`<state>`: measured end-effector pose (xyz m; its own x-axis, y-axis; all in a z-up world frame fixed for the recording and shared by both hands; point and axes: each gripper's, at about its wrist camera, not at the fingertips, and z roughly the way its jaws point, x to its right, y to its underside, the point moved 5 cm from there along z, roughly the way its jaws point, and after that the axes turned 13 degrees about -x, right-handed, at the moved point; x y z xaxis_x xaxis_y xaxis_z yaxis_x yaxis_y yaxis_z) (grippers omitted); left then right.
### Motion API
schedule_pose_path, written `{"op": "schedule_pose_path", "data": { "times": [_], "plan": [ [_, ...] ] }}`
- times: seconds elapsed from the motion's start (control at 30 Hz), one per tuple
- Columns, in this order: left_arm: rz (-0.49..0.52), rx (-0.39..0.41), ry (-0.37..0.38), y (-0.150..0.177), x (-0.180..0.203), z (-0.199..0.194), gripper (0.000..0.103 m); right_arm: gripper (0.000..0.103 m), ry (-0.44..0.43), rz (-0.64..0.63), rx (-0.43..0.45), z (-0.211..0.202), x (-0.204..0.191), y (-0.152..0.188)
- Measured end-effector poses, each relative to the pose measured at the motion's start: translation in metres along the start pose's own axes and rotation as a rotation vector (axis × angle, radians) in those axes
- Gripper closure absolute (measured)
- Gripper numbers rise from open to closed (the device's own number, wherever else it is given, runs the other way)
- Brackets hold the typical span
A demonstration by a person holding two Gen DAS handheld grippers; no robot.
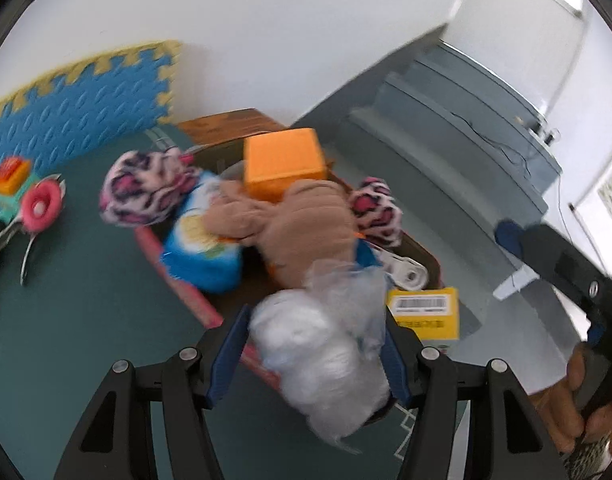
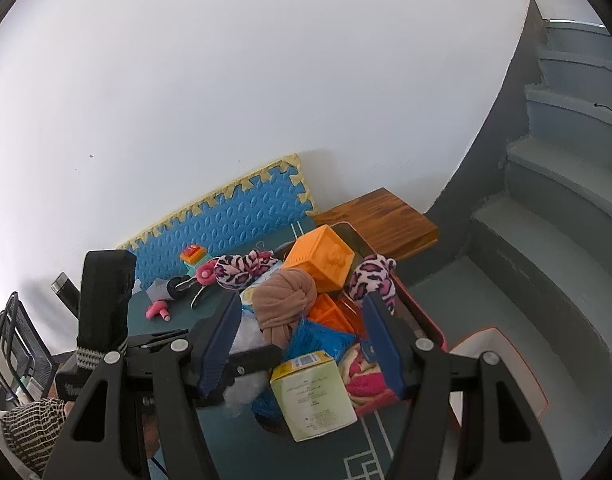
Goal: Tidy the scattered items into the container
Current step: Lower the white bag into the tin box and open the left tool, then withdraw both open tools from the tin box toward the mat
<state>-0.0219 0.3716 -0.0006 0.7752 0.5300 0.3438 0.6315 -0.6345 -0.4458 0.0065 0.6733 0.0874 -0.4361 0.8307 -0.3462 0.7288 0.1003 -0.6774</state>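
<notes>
My left gripper (image 1: 314,320) is shut on a clear plastic bag of white stuffing (image 1: 322,356), which hangs over the near edge of the red-rimmed container (image 1: 178,280). The container is piled with an orange cube (image 1: 282,164), a tan cloth bundle (image 1: 306,224), pink leopard plush (image 1: 146,188), a blue pouch (image 1: 202,248) and a yellow box (image 1: 424,312). In the right wrist view my right gripper (image 2: 302,312) stands open above the container (image 2: 422,312). Nothing is between its pads; the pale box (image 2: 312,394) lies below them. The picture around the bag is blurred.
A blue foam mat (image 1: 78,108) leans on the wall, and a wooden board (image 1: 234,122) lies behind the container. Toys lie on the green floor mat: a pink ring toy (image 1: 40,204) and a small pink piece (image 2: 158,312). Grey stairs (image 1: 466,140) rise on the right.
</notes>
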Motion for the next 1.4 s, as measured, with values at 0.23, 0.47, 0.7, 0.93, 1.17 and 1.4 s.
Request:
{"op": "schedule_pose_path", "data": {
  "times": [0.23,0.47,0.7,0.93,1.17,1.4],
  "plan": [
    [-0.024,0.089,0.029,-0.006,-0.005,-0.019,0.023,0.036,-0.011,-0.021,-0.027,0.007,-0.008,0.006],
    [-0.118,0.103,0.078,-0.009,-0.025,-0.028,0.023,0.036,0.017,-0.128,-0.079,0.022,-0.035,0.021],
    [-0.159,0.154,0.049,-0.007,-0.046,-0.052,0.023,0.036,0.073,-0.233,-0.131,0.050,-0.063,0.023],
    [-0.204,0.159,0.011,0.003,-0.071,-0.062,0.023,0.036,0.254,-0.295,-0.183,0.084,-0.066,0.021],
    [-0.249,0.149,0.005,0.015,-0.095,-0.063,0.023,0.036,0.406,-0.300,-0.224,0.097,-0.048,0.018],
    [-0.312,0.155,-0.014,0.029,-0.123,-0.072,0.023,0.036,0.395,-0.315,-0.187,0.087,-0.058,0.016]
  ]
}}
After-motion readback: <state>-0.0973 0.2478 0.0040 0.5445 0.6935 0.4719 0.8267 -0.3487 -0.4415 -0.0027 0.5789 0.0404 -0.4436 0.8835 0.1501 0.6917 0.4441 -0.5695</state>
